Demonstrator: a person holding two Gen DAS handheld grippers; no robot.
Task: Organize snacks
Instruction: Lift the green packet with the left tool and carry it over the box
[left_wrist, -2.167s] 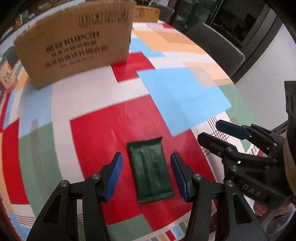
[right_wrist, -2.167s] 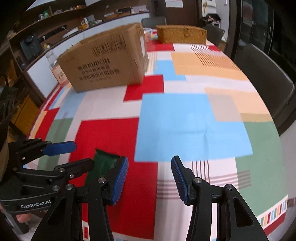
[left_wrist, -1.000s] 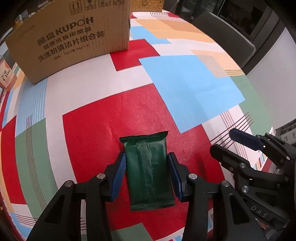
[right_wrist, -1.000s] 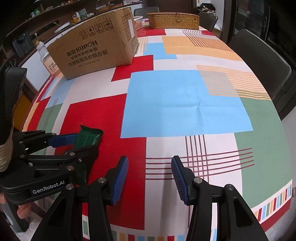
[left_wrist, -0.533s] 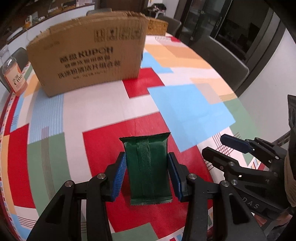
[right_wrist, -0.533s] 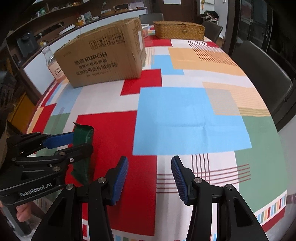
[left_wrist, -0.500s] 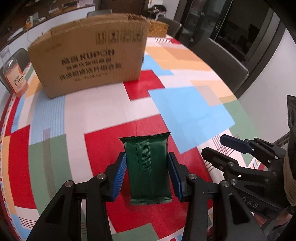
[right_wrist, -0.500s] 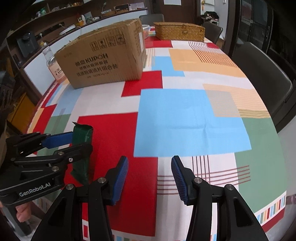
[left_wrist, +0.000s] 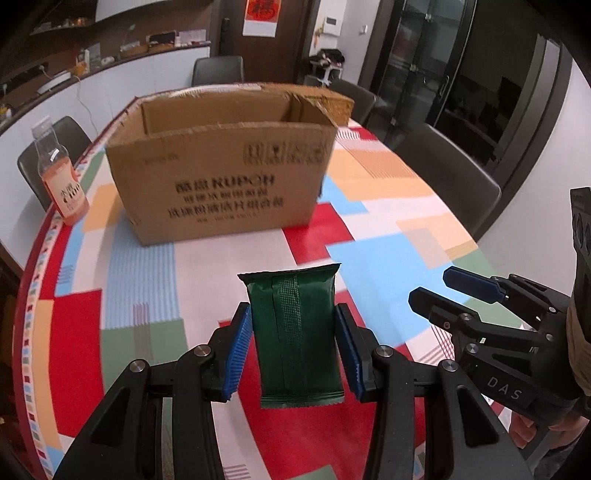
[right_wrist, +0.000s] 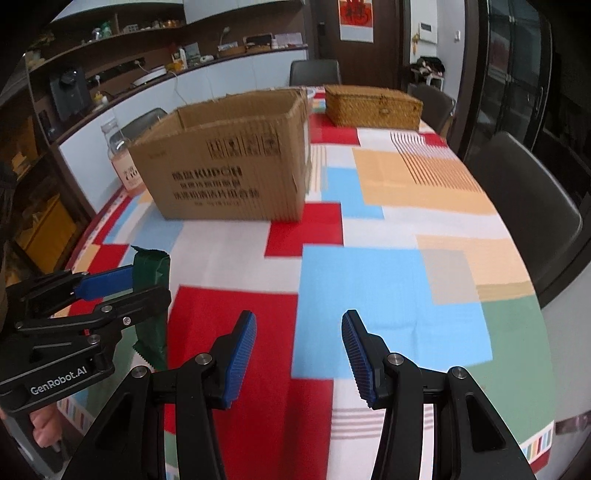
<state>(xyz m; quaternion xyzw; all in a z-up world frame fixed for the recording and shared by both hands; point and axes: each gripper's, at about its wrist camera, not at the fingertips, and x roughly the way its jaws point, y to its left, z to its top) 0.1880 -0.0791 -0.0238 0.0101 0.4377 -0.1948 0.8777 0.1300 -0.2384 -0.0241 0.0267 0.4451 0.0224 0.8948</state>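
Currently the left gripper (left_wrist: 293, 345) is pinching the green snack packet (left_wrist: 297, 336) by its long edges, jaws closed snug on it, holding it above the patchwork tablecloth (left_wrist: 155, 273) short of the open cardboard box (left_wrist: 221, 173). The right gripper (right_wrist: 298, 356) is hovering alongside, jaws spread, gripping nothing. Best approach, judging by this: carrying the packet level over the box's near wall, clearing the rim before releasing, no extra squeeze crushing the wrapper

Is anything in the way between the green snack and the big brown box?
Nothing visible. The green snack, held in the left claw, faces the open cardboard box across bare tablecloth. The bottle stands off to the box's side.
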